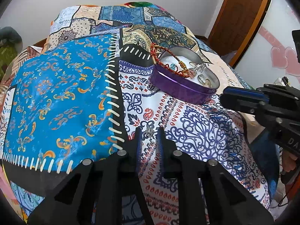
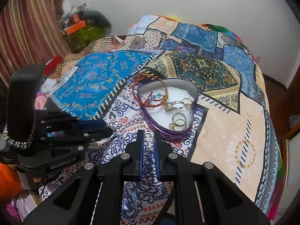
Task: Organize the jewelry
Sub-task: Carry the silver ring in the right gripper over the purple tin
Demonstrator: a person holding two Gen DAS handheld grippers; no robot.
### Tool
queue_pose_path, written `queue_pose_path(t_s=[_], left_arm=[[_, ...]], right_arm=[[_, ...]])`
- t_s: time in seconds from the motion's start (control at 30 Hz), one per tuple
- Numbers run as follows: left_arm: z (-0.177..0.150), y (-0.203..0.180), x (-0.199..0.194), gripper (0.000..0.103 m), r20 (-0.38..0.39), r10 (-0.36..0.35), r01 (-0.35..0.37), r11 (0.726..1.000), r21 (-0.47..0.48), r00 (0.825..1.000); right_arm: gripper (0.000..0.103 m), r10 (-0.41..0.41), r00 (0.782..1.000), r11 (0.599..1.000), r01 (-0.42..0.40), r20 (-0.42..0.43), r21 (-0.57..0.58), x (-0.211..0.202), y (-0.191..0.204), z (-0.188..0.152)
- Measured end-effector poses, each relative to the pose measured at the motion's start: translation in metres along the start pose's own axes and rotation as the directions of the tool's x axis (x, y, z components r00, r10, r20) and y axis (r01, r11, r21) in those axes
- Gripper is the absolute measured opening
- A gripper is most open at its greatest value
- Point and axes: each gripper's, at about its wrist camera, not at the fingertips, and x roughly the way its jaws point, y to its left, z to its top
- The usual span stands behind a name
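A purple heart-shaped tin (image 1: 180,91) (image 2: 168,131) sits on the patchwork bedspread. It holds a red cord bracelet (image 1: 168,66) (image 2: 150,97) that hangs over its rim and several rings (image 2: 178,120). My right gripper (image 2: 149,136) is shut on a small silver ring (image 2: 149,136) just in front of the tin; it also shows in the left wrist view (image 1: 225,91). My left gripper (image 1: 149,135) is part open around a small silver charm (image 1: 148,133) that lies on the cloth; it shows at the left of the right wrist view (image 2: 105,127).
The bedspread (image 1: 61,101) (image 2: 225,131) covers a bed and humps up behind the tin. A wooden door (image 1: 241,11) stands at the right. Curtains (image 2: 31,28) and a cluttered shelf (image 2: 80,30) are at the far left. A beaded bracelet (image 2: 20,140) hangs on the left gripper's body.
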Motion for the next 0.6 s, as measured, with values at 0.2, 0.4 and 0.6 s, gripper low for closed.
queue_pose_path(t_s=[0.2, 0.4, 0.6], left_arm=[[0.002, 0.001, 0.002, 0.005, 0.005, 0.014, -0.014, 1.0, 0.0, 1.0], [0.005, 0.0, -0.016, 0.005, 0.057, 0.021, -0.021, 1.0, 0.007, 0.998], [0.016, -0.003, -0.044, 0.005, 0.126, 0.018, -0.019, 1.0, 0.007, 0.992]], right_arm=[[0.009, 0.006, 1.0, 1.0, -0.006, 0.006, 0.017, -0.001, -0.008, -0.003], [0.009, 0.006, 1.0, 0.999, -0.007, 0.02, 0.032, -0.006, -0.012, -0.003], [0.009, -0.01, 0.999, 0.999, 0.008, 0.045, 0.037, -0.014, -0.015, 0.0]])
